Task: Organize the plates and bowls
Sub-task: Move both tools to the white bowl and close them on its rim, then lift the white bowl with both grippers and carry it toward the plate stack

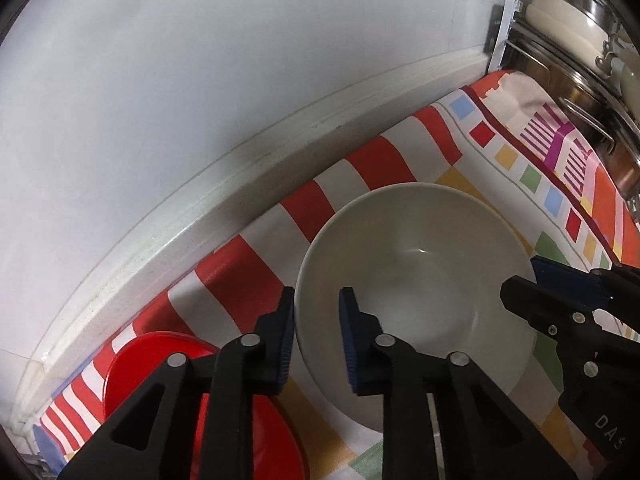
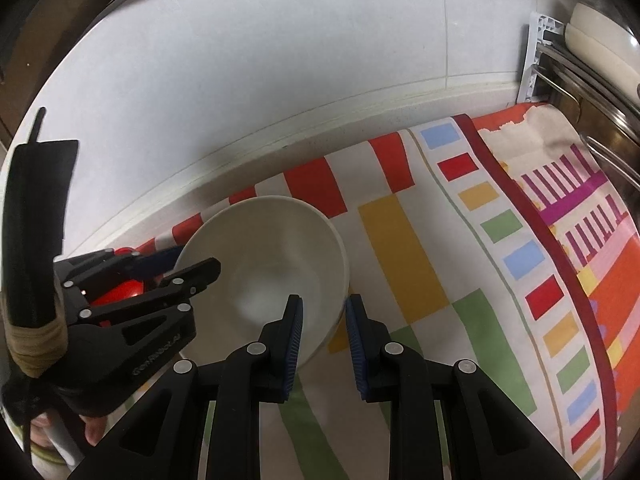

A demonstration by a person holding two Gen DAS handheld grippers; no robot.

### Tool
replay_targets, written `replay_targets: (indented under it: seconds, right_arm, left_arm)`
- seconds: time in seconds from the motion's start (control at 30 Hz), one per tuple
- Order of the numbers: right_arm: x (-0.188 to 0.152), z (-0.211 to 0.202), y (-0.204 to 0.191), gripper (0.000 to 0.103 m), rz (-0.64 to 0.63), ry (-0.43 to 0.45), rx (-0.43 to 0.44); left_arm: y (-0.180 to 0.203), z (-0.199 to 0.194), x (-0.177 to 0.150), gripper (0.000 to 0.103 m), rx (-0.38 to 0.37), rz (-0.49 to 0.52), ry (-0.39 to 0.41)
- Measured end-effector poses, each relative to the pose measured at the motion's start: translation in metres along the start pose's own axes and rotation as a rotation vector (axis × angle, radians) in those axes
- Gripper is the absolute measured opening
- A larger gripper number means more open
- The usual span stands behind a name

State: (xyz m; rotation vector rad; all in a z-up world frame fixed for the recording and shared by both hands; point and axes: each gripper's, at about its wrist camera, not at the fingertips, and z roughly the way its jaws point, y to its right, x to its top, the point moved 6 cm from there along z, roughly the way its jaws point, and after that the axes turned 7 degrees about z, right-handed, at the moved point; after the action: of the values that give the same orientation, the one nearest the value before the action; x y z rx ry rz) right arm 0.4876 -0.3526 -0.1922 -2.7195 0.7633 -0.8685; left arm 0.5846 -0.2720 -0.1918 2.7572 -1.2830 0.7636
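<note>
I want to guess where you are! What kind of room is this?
Probably a kitchen counter: a white bowl sits on a colourful cloth, with steel pots stacked beside a tiled wall.

I am working in what looks like a home kitchen. In front of me a countertop is covered by a bright patterned cloth (image 2: 404, 248) of red stripes and coloured squares, pushed up against a pale wall (image 1: 240, 60) with a moulded white backsplash edge (image 1: 280, 132). At the far right a metal dish rack (image 1: 576, 80) holds stacked cream plates (image 1: 560, 16), and, as far as I can tell through the warped edge, steel pots. A white bowl (image 2: 272, 264) and red dishes (image 1: 160, 356) sit on the cloth.
</note>
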Motion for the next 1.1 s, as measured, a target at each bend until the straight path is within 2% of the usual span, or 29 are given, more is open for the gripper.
replay_targets:
  seconds: [0.1,0.17,0.27,0.53,0.73,1.1]
  right_arm:
    - [0.001,0.003,0.002,0.023,0.008,-0.006,-0.001]
    - [0.001,0.005,0.004,0.019,0.014,-0.017,-0.007]
    - [0.002,0.008,0.008,0.014,0.019,-0.020,-0.023]
    - [0.003,0.008,0.010,0.013,0.043,-0.011,-0.024]
    - [0.004,-0.004,0.008,0.013,0.051,-0.007,-0.014]
    - [-0.004,-0.058,-0.006,0.013,0.028,0.043,0.015]
  left_arm:
    - [-0.003,0.002,0.001,0.015,0.018,-0.009,-0.001]
    - [-0.005,0.003,0.001,0.011,0.027,-0.013,-0.002]
    - [-0.006,0.003,0.001,0.011,0.030,-0.018,-0.001]
    - [-0.009,-0.005,0.001,0.011,0.032,-0.049,0.004]
    - [-0.007,-0.029,0.000,0.011,0.033,-0.059,0.027]
    - [0.002,-0.097,-0.023,0.011,0.031,-0.137,0.083]
